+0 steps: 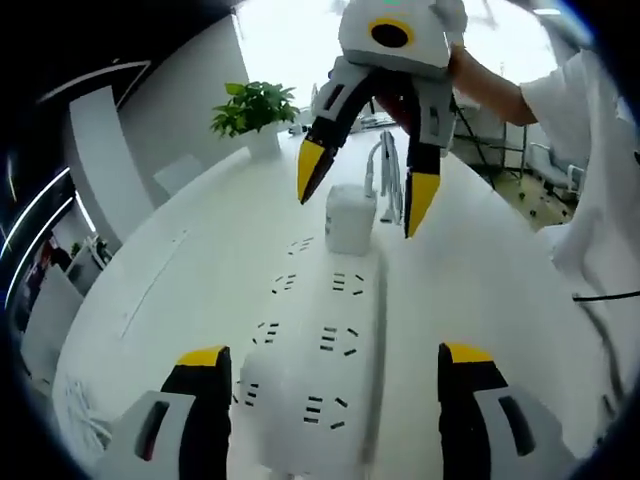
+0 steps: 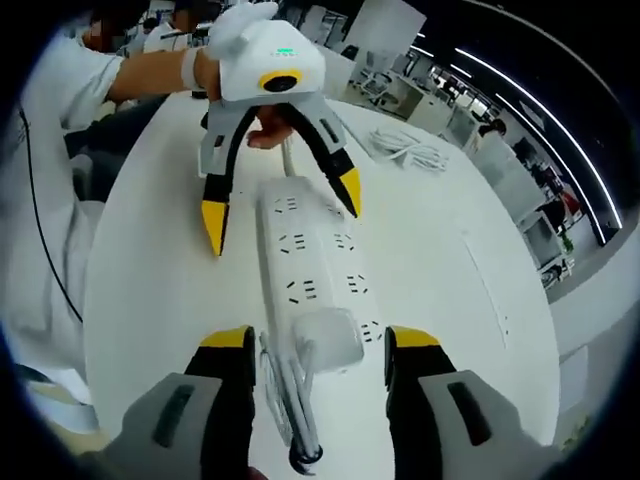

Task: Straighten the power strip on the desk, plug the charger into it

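Note:
A long white power strip (image 1: 320,340) (image 2: 305,255) lies flat on the white desk (image 1: 170,290), running between the two grippers. A white charger block (image 1: 350,215) (image 2: 325,335) stands upright on one end of the strip; how deep its pins sit is hidden. Its white cable (image 2: 290,400) trails off that end. My right gripper (image 2: 320,340) (image 1: 368,188) is open, its yellow-tipped jaws either side of the charger without touching it. My left gripper (image 1: 335,358) (image 2: 282,208) is open too, straddling the strip's other end.
A potted green plant (image 1: 255,105) stands at the desk's far side. A coil of white cable (image 2: 410,150) lies on the desk beside the strip. A person's arm and white sleeve (image 1: 560,90) hold the right gripper. Office desks and chairs lie beyond.

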`<state>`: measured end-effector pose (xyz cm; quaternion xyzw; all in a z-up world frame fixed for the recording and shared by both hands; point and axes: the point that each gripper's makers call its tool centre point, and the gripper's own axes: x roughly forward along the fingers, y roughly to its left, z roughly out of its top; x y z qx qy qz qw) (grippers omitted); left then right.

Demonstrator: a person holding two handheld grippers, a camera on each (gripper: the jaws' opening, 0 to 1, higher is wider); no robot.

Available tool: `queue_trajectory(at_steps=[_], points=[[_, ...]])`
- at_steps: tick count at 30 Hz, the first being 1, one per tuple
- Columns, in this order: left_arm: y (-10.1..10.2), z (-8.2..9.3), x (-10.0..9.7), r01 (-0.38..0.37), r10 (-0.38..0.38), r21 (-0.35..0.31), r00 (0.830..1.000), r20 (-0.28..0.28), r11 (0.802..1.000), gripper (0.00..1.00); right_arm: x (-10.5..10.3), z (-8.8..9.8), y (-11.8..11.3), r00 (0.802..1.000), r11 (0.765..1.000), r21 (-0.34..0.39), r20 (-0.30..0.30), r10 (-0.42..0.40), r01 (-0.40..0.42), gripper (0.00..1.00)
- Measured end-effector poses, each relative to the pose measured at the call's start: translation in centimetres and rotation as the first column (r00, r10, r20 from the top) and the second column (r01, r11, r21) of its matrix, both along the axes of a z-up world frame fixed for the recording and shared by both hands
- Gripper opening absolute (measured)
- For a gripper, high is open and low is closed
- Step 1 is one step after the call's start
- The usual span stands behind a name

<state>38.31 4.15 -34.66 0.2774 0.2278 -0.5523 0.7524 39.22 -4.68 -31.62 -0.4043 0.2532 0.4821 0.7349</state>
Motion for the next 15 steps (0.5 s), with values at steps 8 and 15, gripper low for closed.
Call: queue_trajectory(at_steps=[8,15], points=[[0.6,1.1,-2.2,-0.061,0.061,-0.021,0.998,-0.034,0.998,0.96,-0.7,-0.6,-0.4,0.997,0.996,0.054,-0.043,-0.068,0.07,0.69],[1.5,0.8,-5.1,-0.207,0.188,-0.061,0.955,-0.23,0.977,0.96,-1.3,-0.3,-0.7,0.991,0.985,0.108,-0.041,-0.13,0.134,0.84]])
